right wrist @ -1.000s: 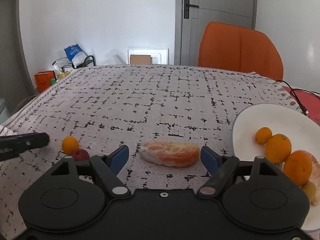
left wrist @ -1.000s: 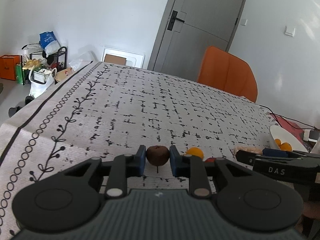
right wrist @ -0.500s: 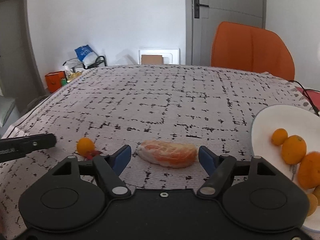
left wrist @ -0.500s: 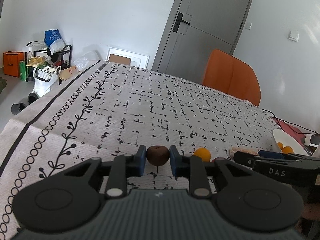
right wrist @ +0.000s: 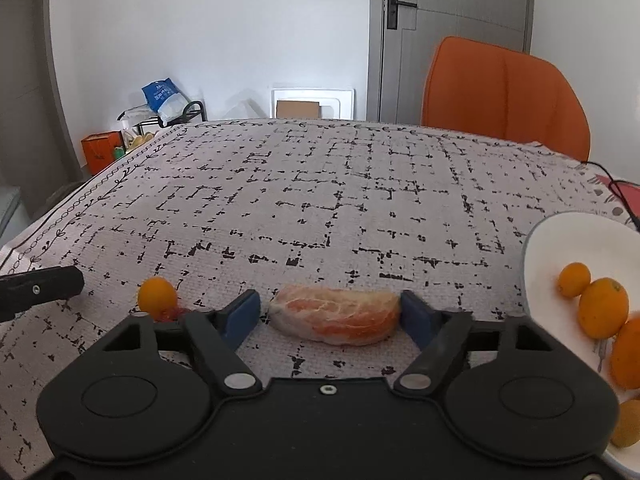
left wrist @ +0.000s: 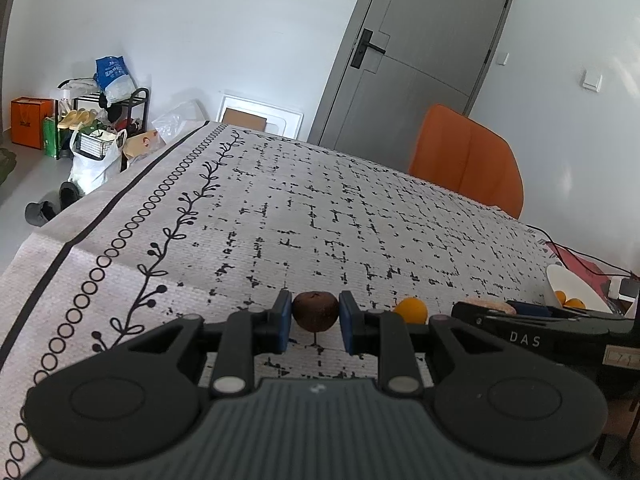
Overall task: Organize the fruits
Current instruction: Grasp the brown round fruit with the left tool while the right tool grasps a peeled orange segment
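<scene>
**Both grippers at the fruit: left clamped, right closing**

Your left gripper [left wrist: 315, 326] is clamped on a small, round, dark brown fruit with a matte, wrinkled skin [left wrist: 315, 311], held between its blue pads at lower centre of the left wrist view.

Your right gripper [right wrist: 331, 314] is closing. A peeled citrus segment, elongated, pale and orange-veined under a filmy membrane [right wrist: 335, 314], lies between the blue fingers [right wrist: 241, 314]; the right-hand pad looks to meet its end, and a sliver of cloth shows at the left pad.

A small, smooth orange citrus [right wrist: 157, 295] sits at lower left, beside something red that is mostly hidden. At the right edge, a glossy white bowl [right wrist: 560, 236] contains several oranges [right wrist: 603, 307].

The surface is a coarse woven tablecloth, off-white with broken black grid marks [right wrist: 320, 200]. Beyond it stand an orange moulded chair [right wrist: 504, 92] and a grey door [right wrist: 452, 36].
</scene>
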Demonstrator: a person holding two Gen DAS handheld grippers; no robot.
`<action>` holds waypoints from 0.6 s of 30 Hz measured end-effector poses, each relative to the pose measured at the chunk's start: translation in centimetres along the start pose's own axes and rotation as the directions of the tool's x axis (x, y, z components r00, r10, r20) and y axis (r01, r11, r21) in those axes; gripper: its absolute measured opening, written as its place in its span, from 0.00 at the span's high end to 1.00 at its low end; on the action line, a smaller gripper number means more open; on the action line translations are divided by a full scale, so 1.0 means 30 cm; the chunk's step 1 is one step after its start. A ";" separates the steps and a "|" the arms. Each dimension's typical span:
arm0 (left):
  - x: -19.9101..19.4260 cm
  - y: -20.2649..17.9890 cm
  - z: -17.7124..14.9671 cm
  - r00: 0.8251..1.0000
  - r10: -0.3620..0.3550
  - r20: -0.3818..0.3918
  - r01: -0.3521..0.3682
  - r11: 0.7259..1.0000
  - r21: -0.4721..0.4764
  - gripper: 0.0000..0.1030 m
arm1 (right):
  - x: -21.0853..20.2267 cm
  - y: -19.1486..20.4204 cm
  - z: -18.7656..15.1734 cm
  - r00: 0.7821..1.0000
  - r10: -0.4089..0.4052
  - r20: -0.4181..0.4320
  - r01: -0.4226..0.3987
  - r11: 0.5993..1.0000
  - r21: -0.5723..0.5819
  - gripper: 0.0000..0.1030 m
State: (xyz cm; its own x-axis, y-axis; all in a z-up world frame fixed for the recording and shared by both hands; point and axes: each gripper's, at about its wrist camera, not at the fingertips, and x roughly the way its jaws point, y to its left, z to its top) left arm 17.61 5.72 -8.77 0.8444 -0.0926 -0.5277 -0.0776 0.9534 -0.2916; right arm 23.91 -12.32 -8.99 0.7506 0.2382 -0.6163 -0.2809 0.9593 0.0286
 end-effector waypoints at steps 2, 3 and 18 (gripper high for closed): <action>-0.004 -0.004 0.001 1.000 0.001 0.001 -0.001 1.000 0.003 0.77 | -0.004 -0.002 -0.001 1.000 0.009 0.002 -0.009 1.000 -0.006 0.37; -0.007 -0.006 0.001 1.000 0.000 0.002 0.000 1.000 0.006 0.77 | -0.007 -0.005 -0.002 1.000 0.014 0.005 -0.014 1.000 -0.007 0.37; -0.042 -0.093 0.033 0.999 -0.011 0.039 0.009 0.999 0.049 0.77 | -0.150 -0.057 0.026 0.991 0.051 0.120 -0.055 0.998 0.036 0.37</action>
State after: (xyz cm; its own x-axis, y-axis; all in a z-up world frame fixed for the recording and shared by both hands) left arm 17.28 3.45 -6.51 0.8654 -0.0921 -0.4925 -0.0437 0.9654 -0.2573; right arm 21.47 -14.92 -5.66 0.8017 0.3031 -0.5152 -0.3005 0.9494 0.0909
